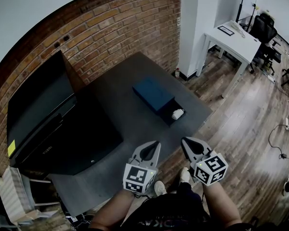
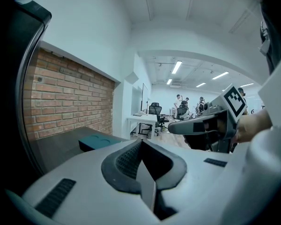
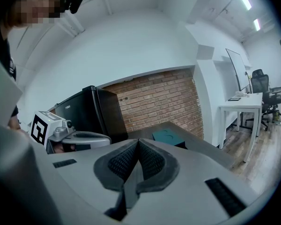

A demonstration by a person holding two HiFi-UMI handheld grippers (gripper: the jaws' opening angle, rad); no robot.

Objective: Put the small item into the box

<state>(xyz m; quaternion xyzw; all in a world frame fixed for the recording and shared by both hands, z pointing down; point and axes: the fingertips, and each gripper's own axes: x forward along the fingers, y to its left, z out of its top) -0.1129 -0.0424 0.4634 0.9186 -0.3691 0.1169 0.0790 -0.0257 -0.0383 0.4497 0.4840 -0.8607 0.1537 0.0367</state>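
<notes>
Left gripper [image 1: 153, 147] sits nearest, jaws pressed together on nothing; the right gripper [image 1: 187, 142] beside it is likewise closed and empty. Well ahead of both, the blue box [image 1: 151, 93] has an open dark end, where the small white item [image 1: 177, 113] lies. It looks light, rounded and perhaps slippery, so pinch it across its middle.

Pale grey left gripper [image 1: 154, 145] and right gripper [image 1: 186, 142] bear black-and-white marker cubes [image 1: 139, 178]. The person wears a dark shirt [image 1: 169, 216] and white shoes [image 1: 160, 188].
</notes>
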